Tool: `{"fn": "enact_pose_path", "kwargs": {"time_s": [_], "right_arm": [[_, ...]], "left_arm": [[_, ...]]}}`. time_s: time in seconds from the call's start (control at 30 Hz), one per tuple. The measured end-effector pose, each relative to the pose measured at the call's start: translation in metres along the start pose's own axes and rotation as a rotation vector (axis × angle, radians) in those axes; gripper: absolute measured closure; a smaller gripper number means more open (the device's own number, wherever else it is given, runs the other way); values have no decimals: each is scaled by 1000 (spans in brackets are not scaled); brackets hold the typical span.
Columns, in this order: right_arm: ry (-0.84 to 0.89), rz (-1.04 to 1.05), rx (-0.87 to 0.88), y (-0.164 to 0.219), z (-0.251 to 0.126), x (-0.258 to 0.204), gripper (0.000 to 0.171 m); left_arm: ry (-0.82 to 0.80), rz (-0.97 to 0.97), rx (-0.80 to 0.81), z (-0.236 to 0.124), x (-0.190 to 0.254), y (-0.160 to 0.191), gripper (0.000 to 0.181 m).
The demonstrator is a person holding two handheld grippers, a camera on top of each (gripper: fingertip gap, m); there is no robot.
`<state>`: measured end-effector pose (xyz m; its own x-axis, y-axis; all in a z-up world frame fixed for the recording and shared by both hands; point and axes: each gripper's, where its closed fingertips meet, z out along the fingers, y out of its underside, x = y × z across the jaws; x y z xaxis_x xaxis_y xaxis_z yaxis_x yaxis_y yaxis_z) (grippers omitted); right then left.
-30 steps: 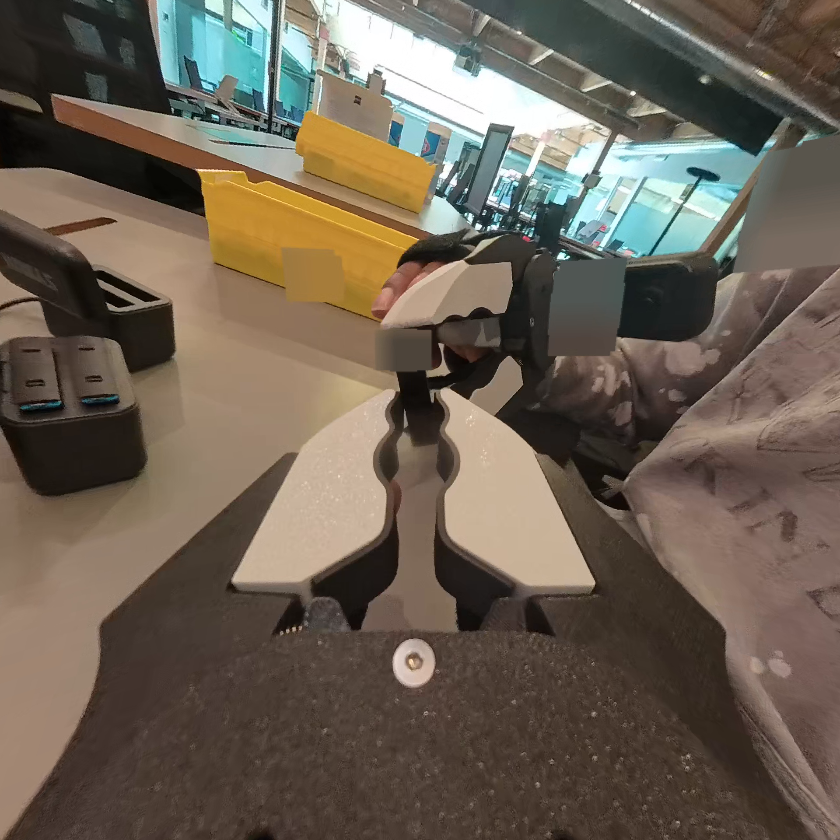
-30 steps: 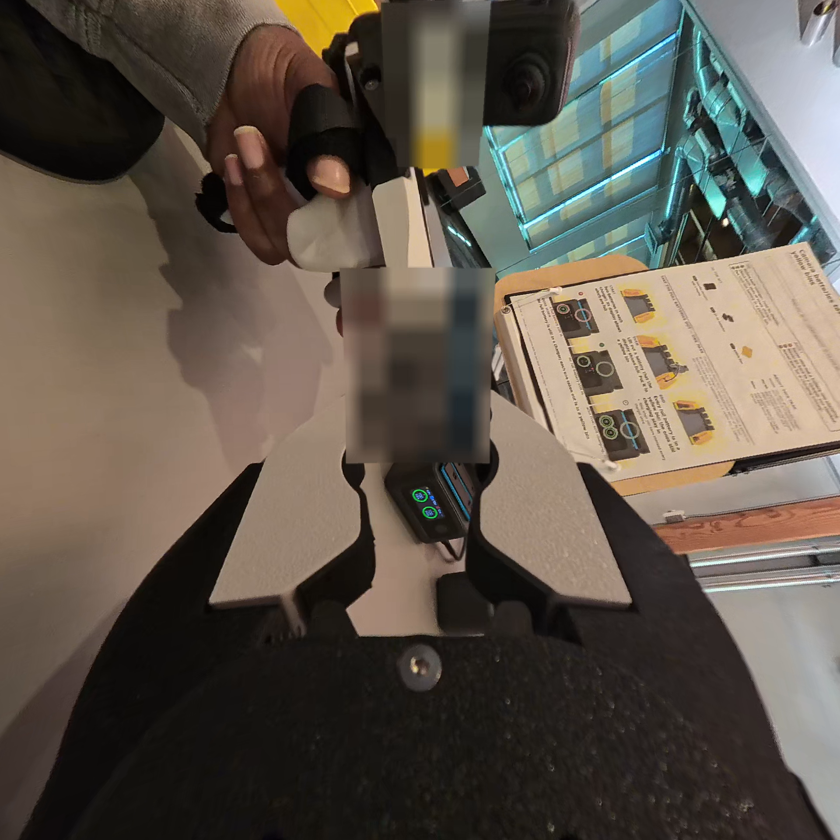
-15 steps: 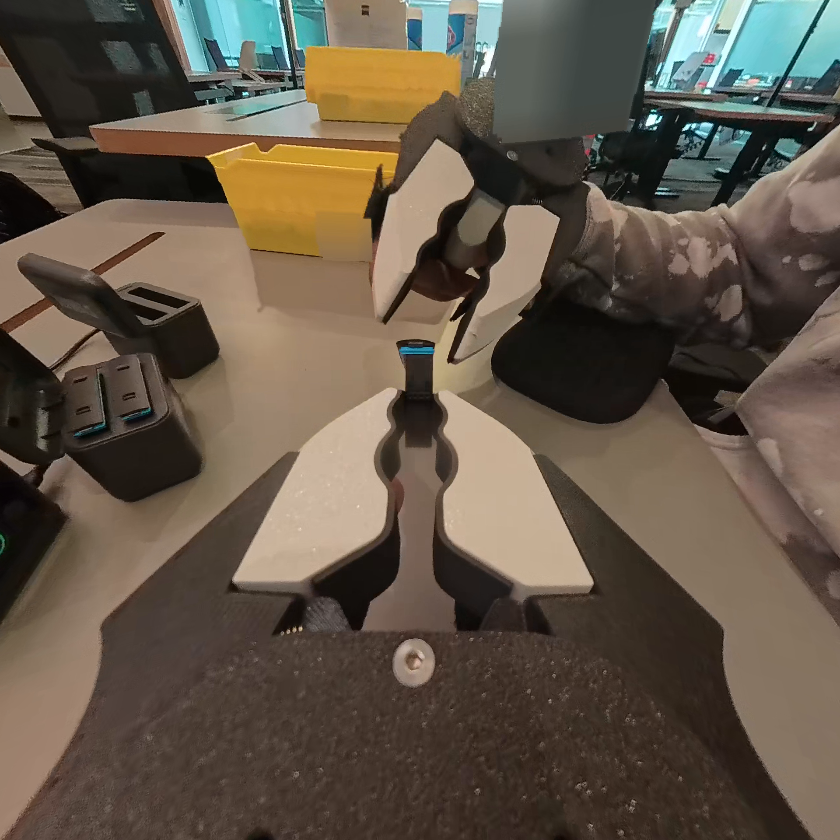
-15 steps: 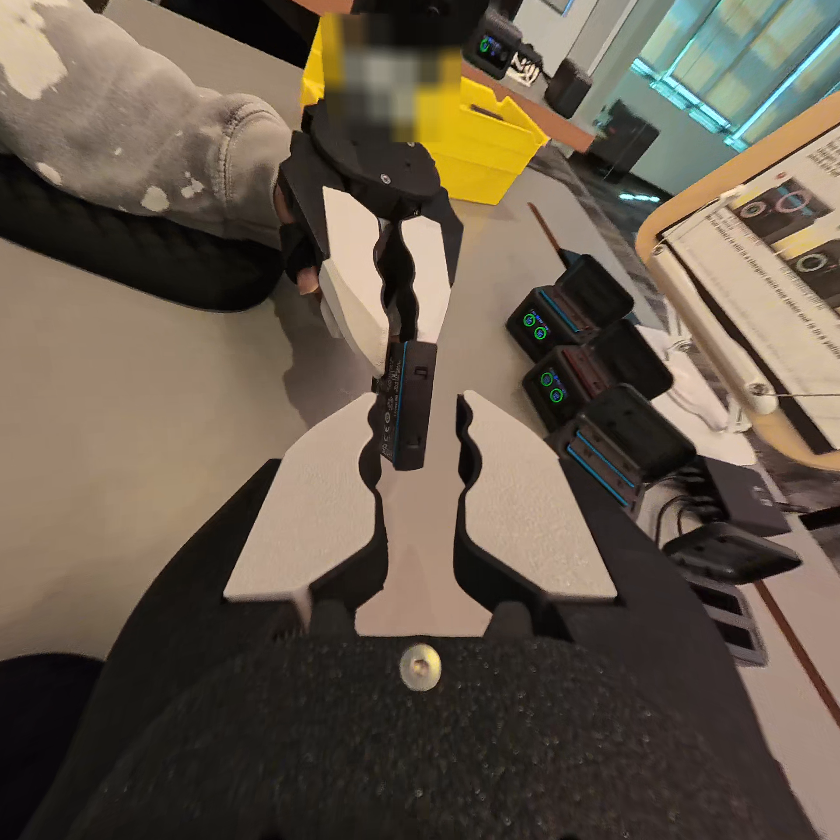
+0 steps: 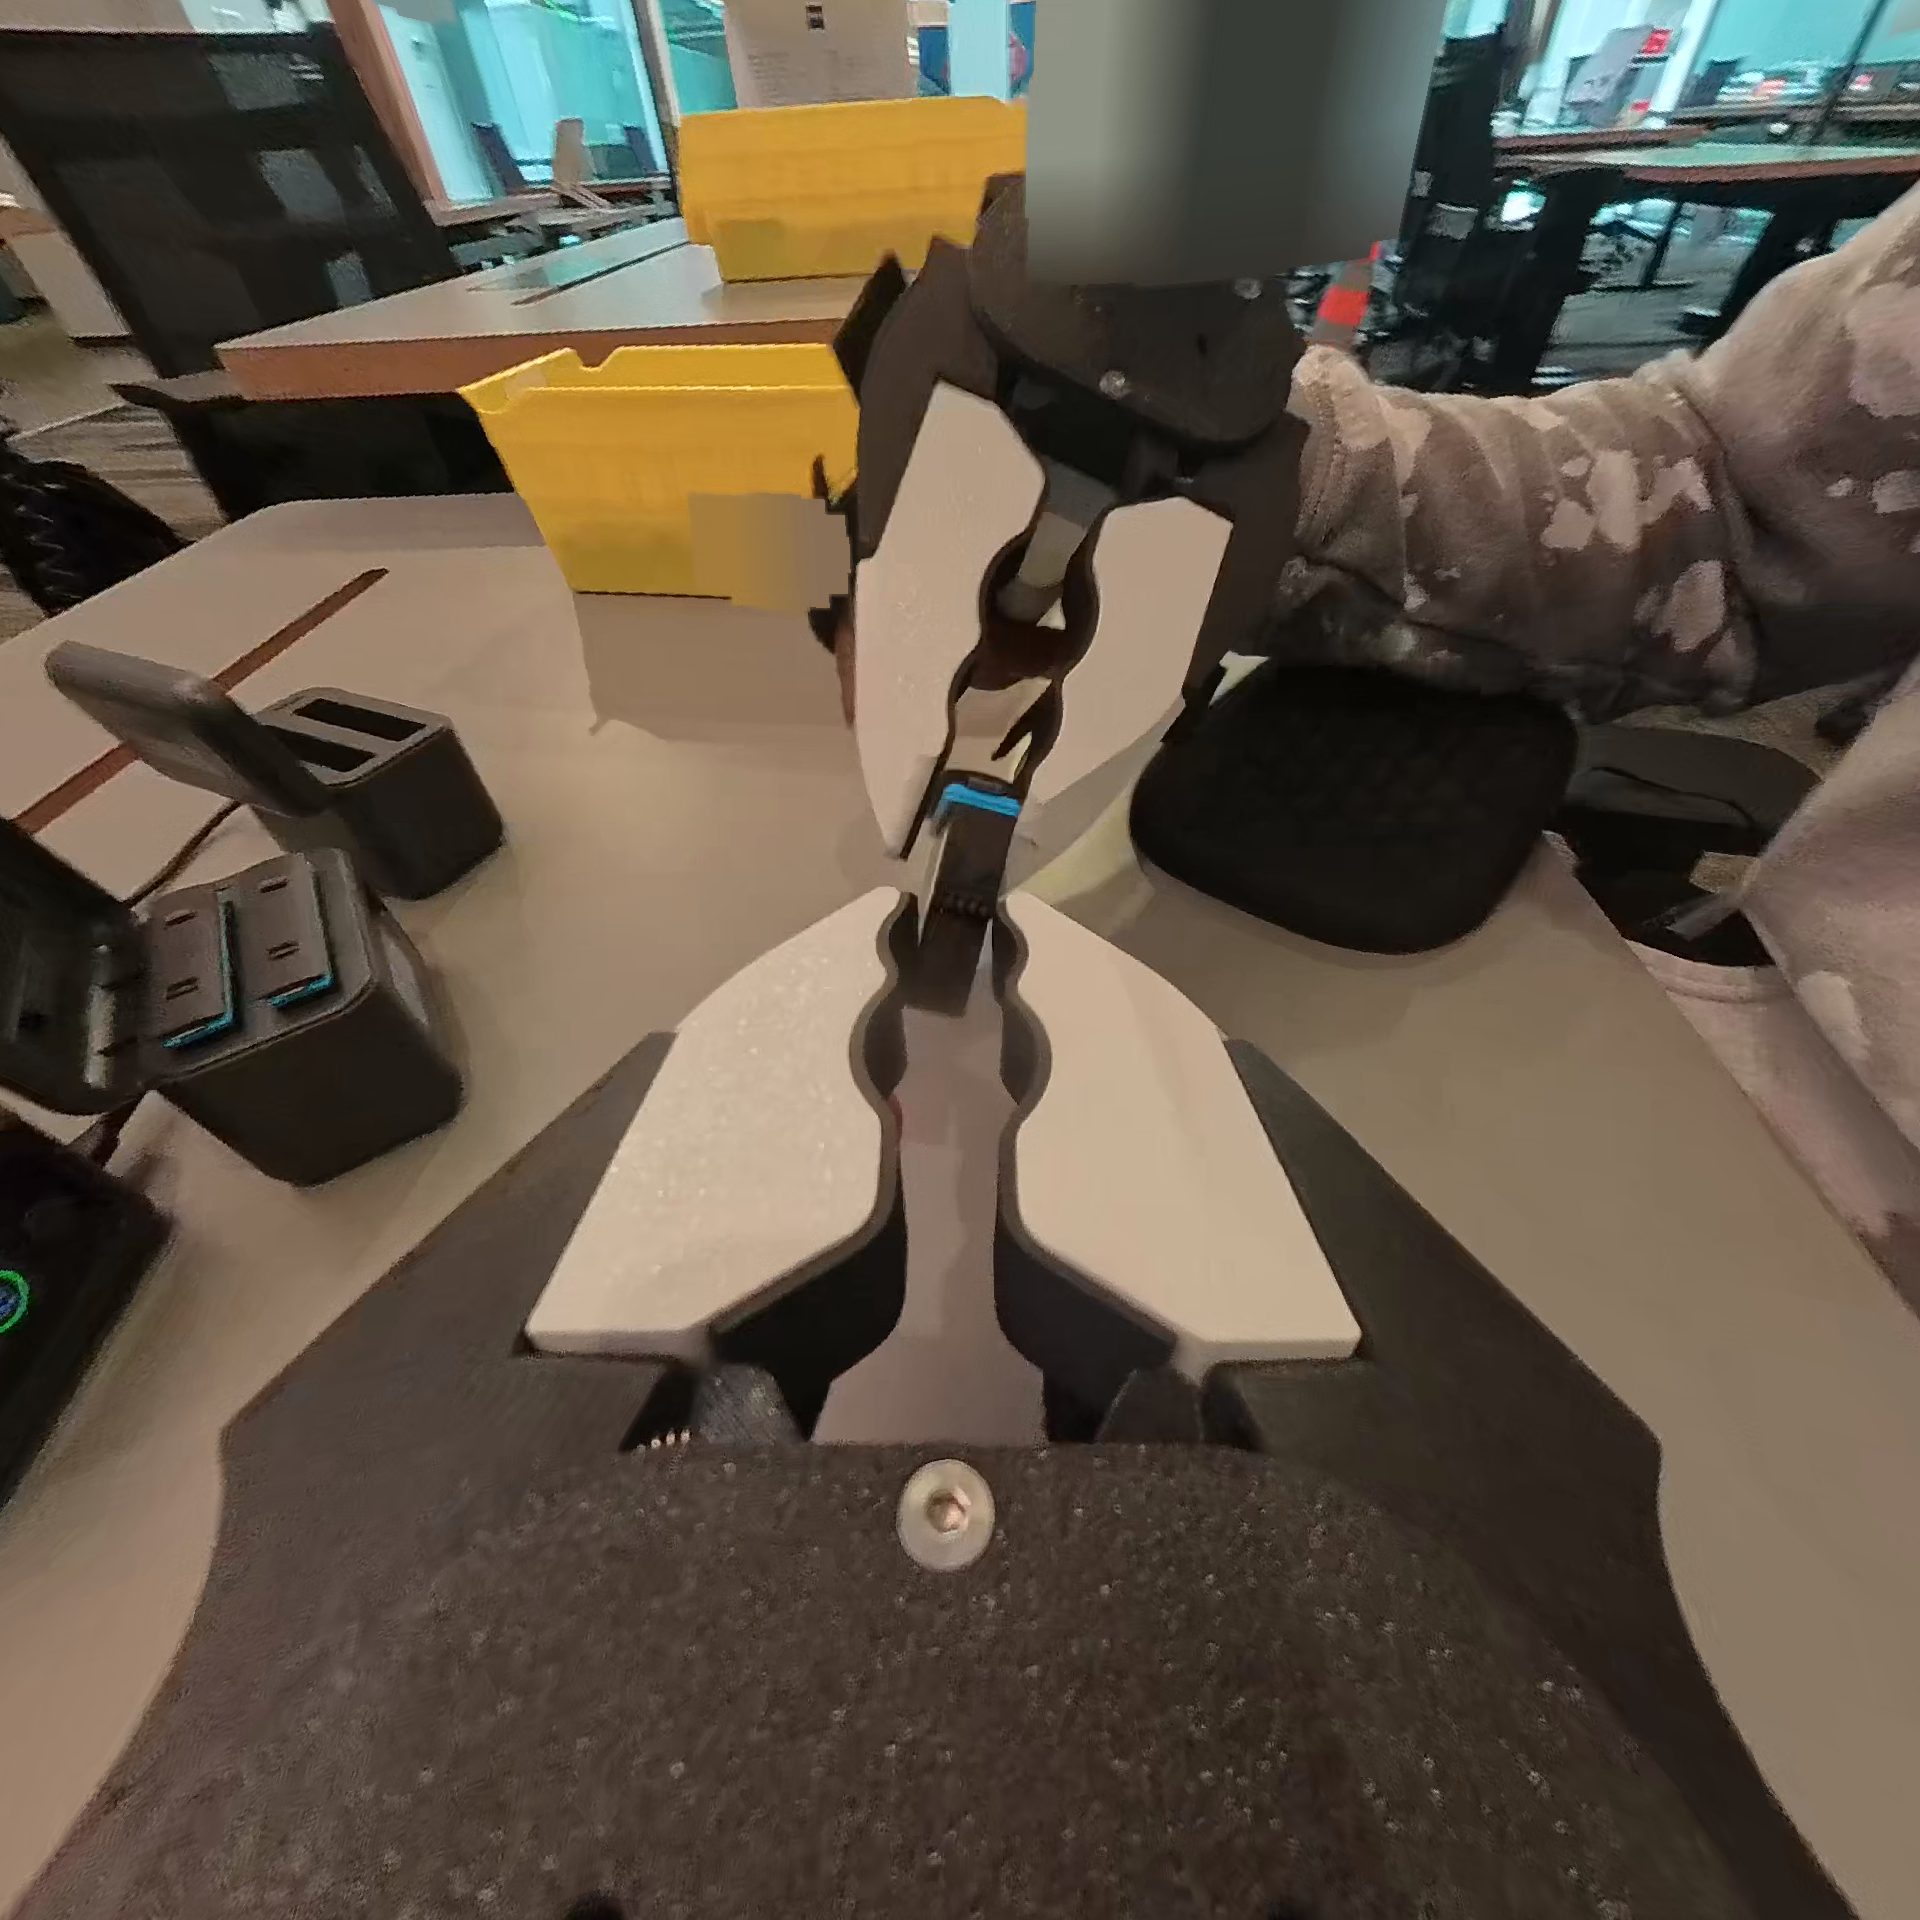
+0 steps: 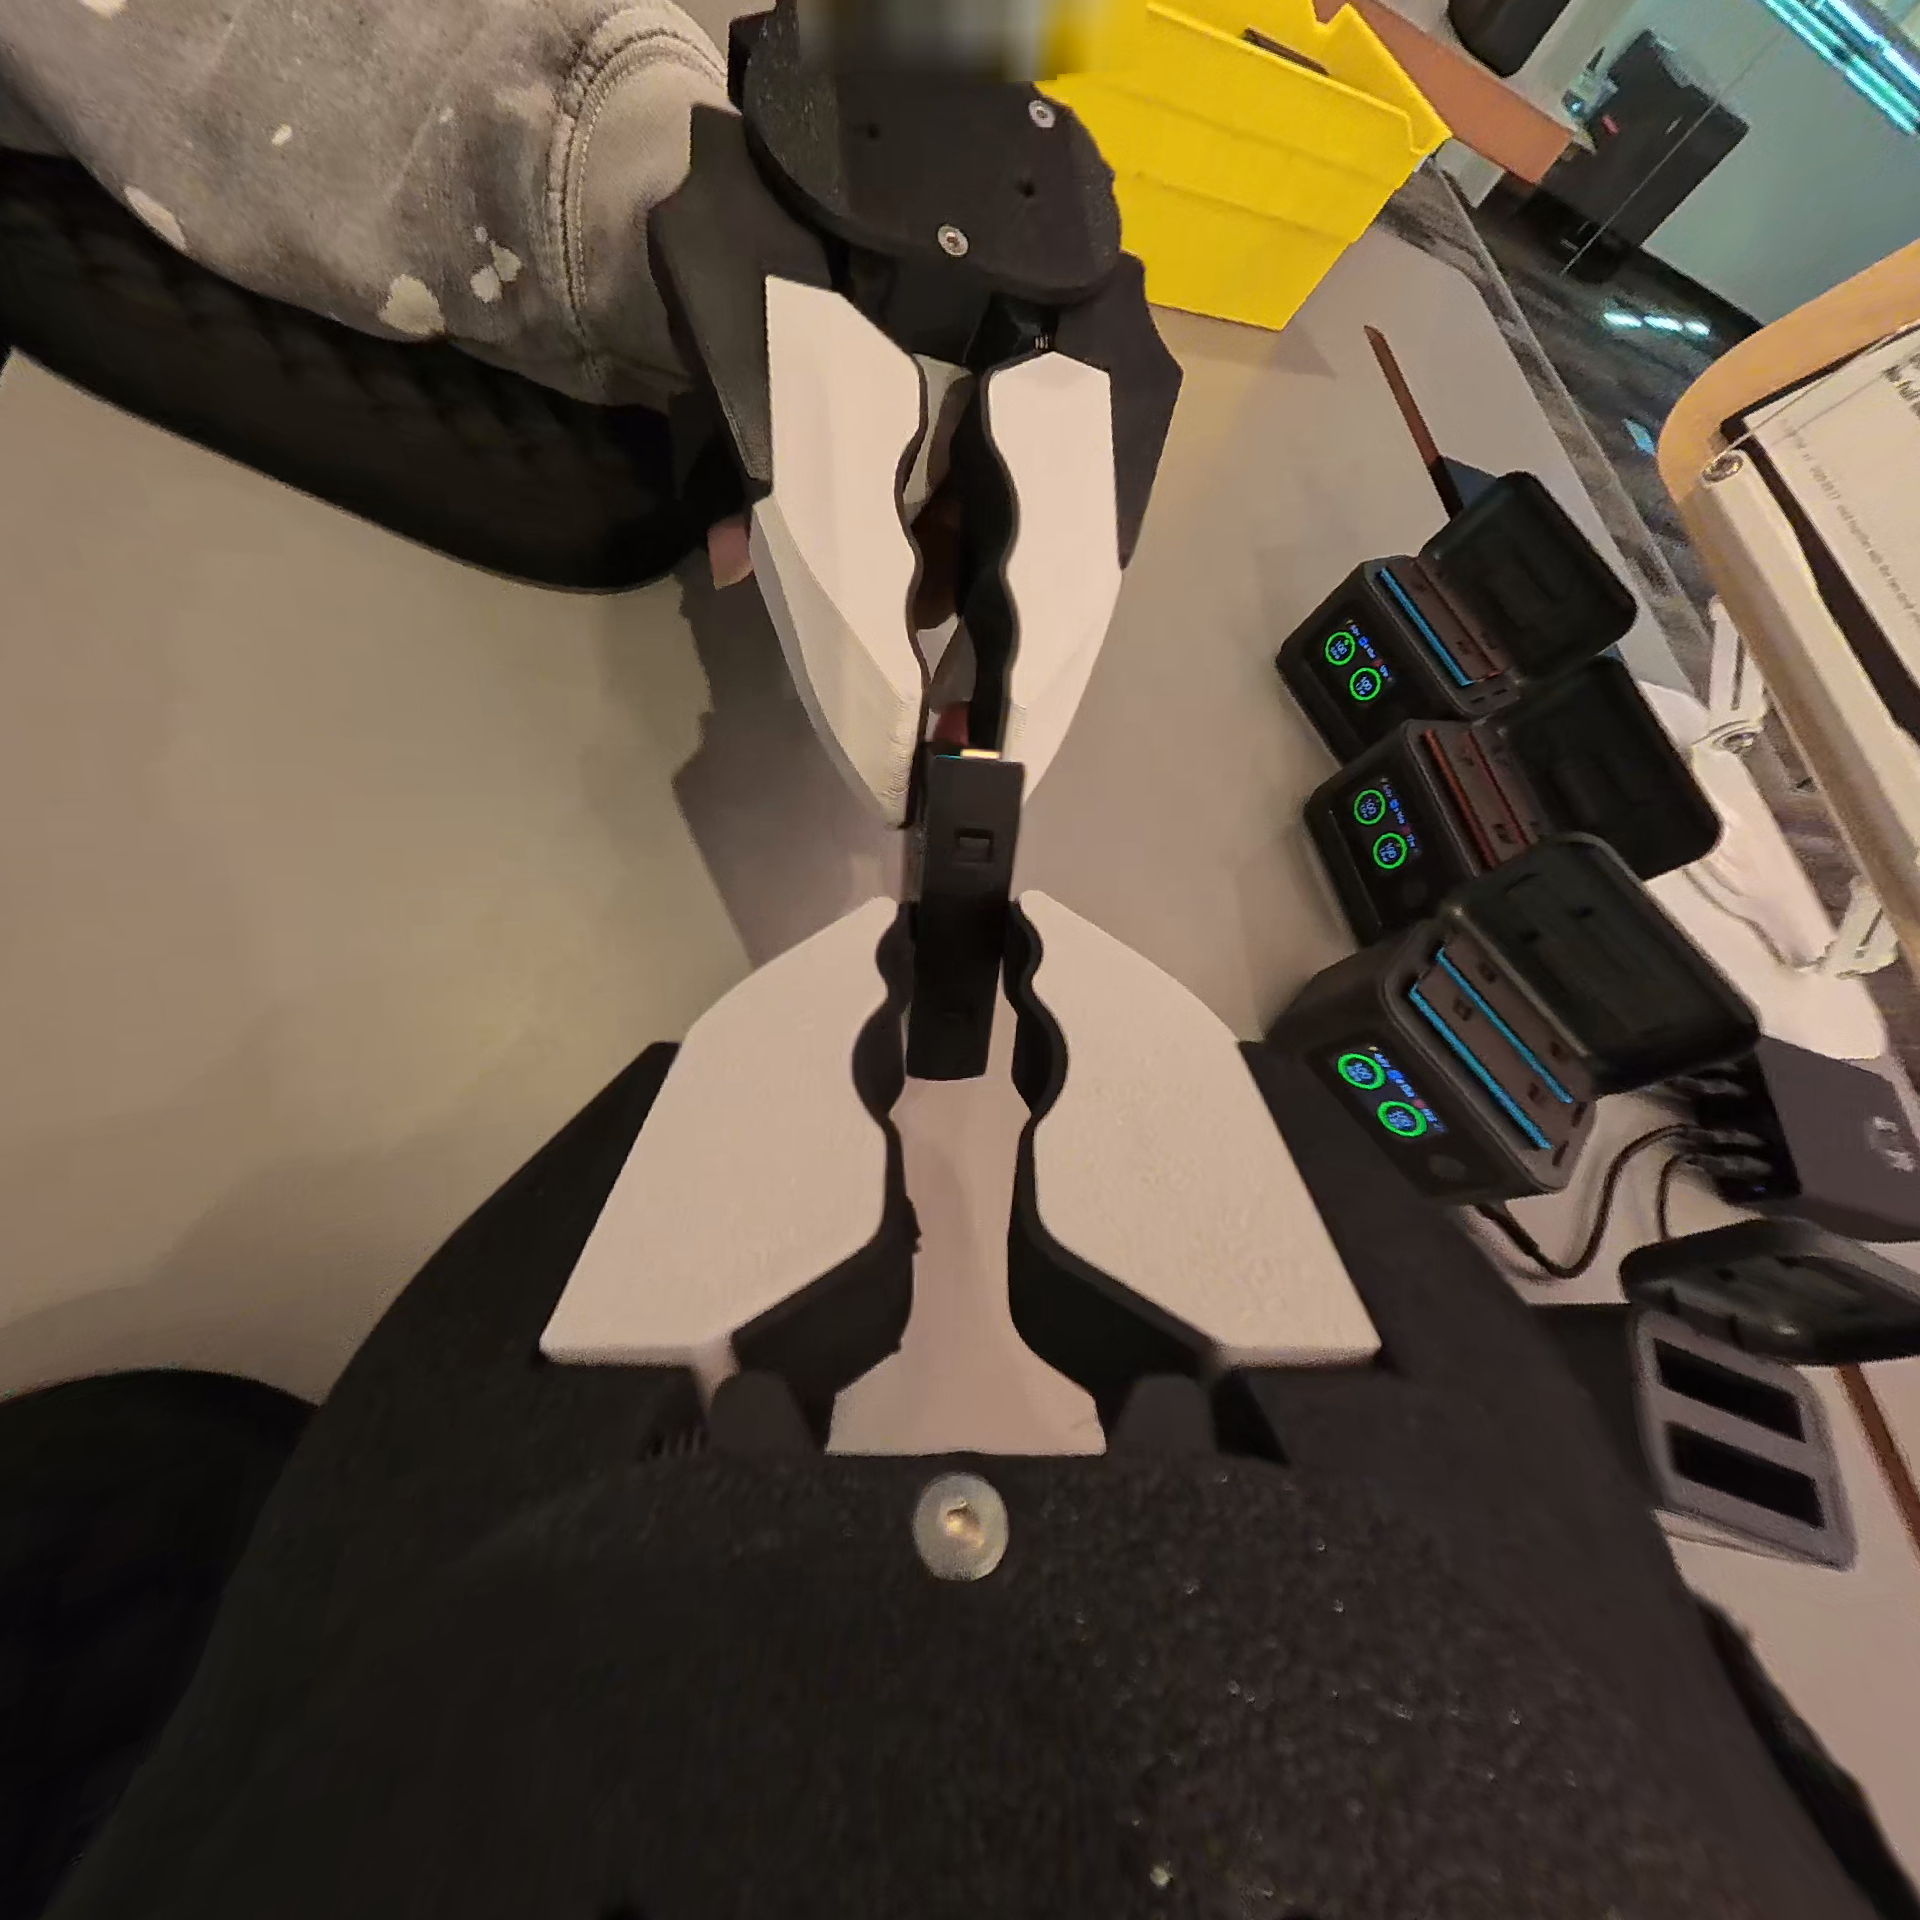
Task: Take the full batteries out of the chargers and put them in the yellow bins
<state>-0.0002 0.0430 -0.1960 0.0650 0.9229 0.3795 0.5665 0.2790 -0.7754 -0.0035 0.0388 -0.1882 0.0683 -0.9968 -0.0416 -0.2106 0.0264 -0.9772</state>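
A black battery with a blue end hangs above the grey table, held between both grippers, which face each other. My left gripper is shut on its lower end. My right gripper is shut on the other end of the battery. Each gripper also shows in the other's view: the right one and the left one. Three chargers with green-lit displays hold batteries at the right. A charger with two batteries stands at the left. A yellow bin stands behind.
A second yellow bin sits on a farther table. An empty open charger stands at the left and another at the lower right. An instruction board leans at the right. A black chair is at the table's edge. The grippers are tip to tip, or close to it.
My right gripper has swung round to face the left one, moved in over the battery's free end and closed on it. The left gripper has kept its hold.
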Motion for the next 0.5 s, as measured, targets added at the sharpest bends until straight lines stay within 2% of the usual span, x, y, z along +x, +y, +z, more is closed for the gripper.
{"fn": "enact_pose_path", "kwargs": {"time_s": [0.1,0.3,0.5], "right_arm": [[8,-138,-102,9,-14,19,156],[-26,-469,-362,34,-51,100,156],[-173,-694,-538,65,-61,164,156]], "left_arm": [[-55,-38,0,-1,-11,-1,149],[-143,-61,-22,-8,-33,9,153],[-164,-54,-65,-6,-37,20,158]]}}
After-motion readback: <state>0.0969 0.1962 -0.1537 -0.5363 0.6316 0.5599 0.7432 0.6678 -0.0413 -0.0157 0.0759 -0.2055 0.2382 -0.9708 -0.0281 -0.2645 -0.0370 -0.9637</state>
